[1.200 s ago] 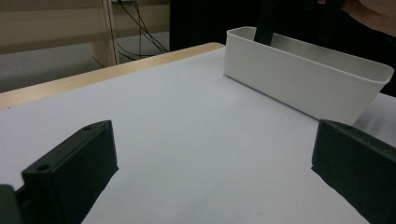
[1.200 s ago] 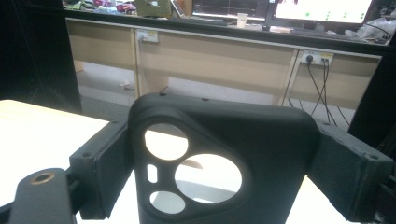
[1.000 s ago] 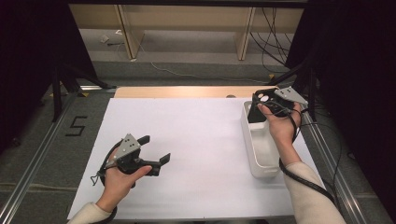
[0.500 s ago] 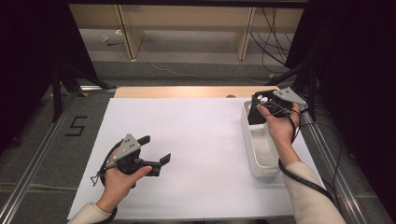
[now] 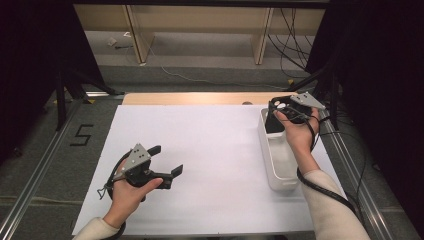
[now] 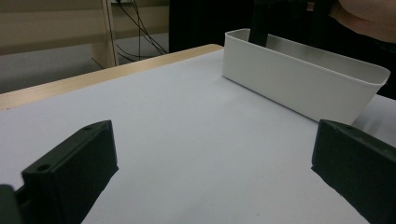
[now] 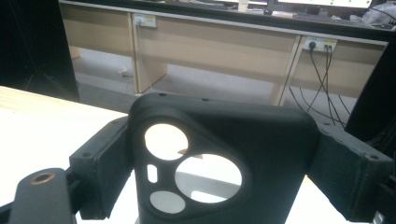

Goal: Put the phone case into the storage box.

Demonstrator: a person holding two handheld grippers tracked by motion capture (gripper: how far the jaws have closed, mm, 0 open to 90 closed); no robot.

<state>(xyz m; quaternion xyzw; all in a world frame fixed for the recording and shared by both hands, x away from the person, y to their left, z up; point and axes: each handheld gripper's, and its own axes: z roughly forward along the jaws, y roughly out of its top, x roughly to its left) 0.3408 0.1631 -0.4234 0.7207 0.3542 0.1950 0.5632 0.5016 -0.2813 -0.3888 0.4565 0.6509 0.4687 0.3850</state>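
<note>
right gripper (image 7: 224, 154) clamped on black phone case (image 7: 219, 158), held over far end of white bin (image 5: 272, 155) | left gripper (image 5: 167, 162) wide, empty, parked well apart | nothing moved; lift/placement judged pending

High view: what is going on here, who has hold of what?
A person works at a table with a gripper in each hand. The right gripper is shut on a black phone case with camera cutouts, held over the far end of the white bin at the right edge of the white sheet. The left gripper hovers over the sheet near the person, jaws open with nothing between them, pointing toward the bin.
</note>
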